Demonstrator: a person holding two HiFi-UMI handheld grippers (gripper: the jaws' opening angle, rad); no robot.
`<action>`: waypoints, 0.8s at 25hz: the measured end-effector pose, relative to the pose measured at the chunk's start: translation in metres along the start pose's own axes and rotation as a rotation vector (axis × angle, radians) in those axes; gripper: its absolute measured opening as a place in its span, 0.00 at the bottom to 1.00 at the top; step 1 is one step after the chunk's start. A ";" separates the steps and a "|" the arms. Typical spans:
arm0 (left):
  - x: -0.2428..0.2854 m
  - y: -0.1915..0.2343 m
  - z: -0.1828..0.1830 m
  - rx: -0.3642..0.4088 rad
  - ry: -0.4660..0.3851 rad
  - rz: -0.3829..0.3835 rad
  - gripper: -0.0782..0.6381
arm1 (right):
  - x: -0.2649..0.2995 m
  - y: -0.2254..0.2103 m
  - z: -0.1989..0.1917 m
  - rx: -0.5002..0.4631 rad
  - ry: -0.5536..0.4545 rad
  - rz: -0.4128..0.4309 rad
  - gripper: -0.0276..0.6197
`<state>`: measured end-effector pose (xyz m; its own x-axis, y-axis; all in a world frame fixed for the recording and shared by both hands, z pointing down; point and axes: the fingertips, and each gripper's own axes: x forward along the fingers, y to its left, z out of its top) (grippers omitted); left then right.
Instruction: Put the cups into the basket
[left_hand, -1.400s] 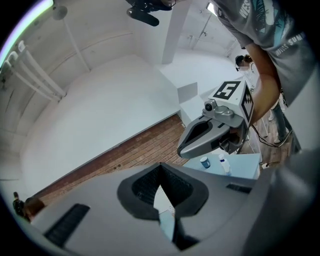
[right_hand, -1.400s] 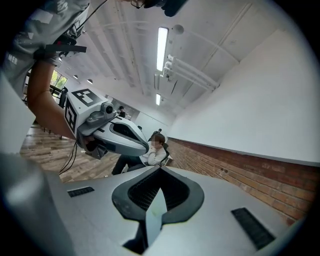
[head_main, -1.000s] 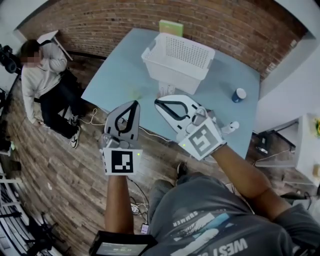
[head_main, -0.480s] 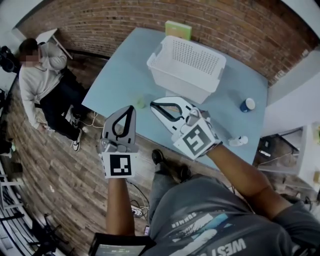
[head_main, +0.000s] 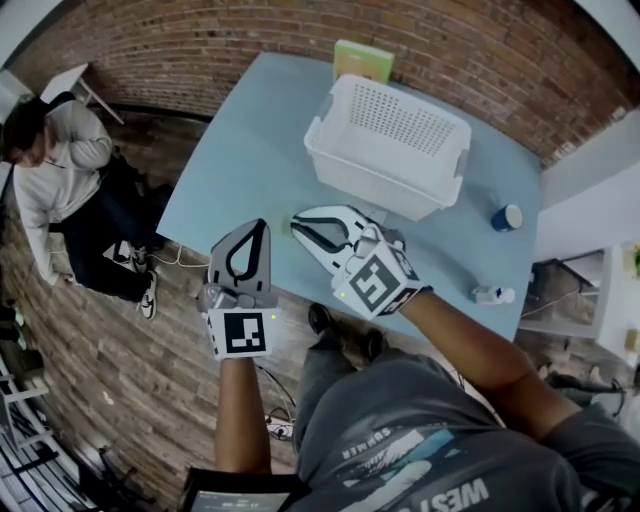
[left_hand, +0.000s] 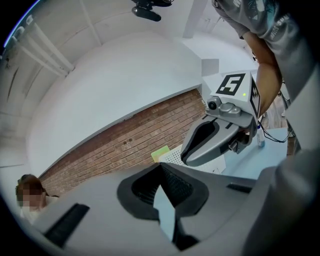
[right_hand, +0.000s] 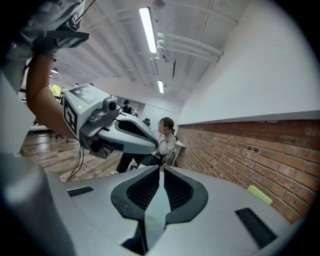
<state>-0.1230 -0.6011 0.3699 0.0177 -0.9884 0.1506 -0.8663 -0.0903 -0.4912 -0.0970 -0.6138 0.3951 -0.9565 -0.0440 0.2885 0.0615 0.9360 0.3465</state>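
Trouble at this point would have come mostly from the state of the tools: the left gripper (head_main: 260, 228) and the right gripper (head_main: 300, 224) both had their jaws pressed together at the tips with nothing between them, and both hung over the near edge of the desk (head_main: 250, 150), side by side and close to each other. A reach made with the jaws shut would probably only have pushed a cup, not taken it. The blue cup (head_main: 507, 217) stood upright near the far right edge of the desk, well apart from both grippers and to the right of the basket (head_main: 390, 145), so a nudge there could have sent it off the edge. A pale thing (head_main: 492, 295) lay on its side by the same edge; whether it was a cup could not be told, but it looked likely to roll. A faint greenish patch (head_main: 286, 224) showed just beside the right gripper's tip, too hidden to name, and a careless sweep could have knocked it. The basket sat empty as far as could be seen, its tall walls calling for a clear lift over the rim. With the grippers so near one another, they could also have clashed.
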 end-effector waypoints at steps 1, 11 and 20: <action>0.003 0.002 -0.007 -0.004 0.004 -0.007 0.11 | 0.009 0.002 -0.007 0.002 0.017 0.014 0.08; 0.029 0.015 -0.052 -0.039 0.026 -0.065 0.11 | 0.075 0.028 -0.083 0.021 0.204 0.145 0.16; 0.036 0.028 -0.076 -0.055 0.047 -0.083 0.11 | 0.111 0.059 -0.142 -0.031 0.370 0.291 0.16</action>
<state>-0.1844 -0.6302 0.4271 0.0679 -0.9710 0.2294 -0.8889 -0.1633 -0.4280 -0.1593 -0.6135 0.5744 -0.7326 0.0923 0.6744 0.3260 0.9173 0.2286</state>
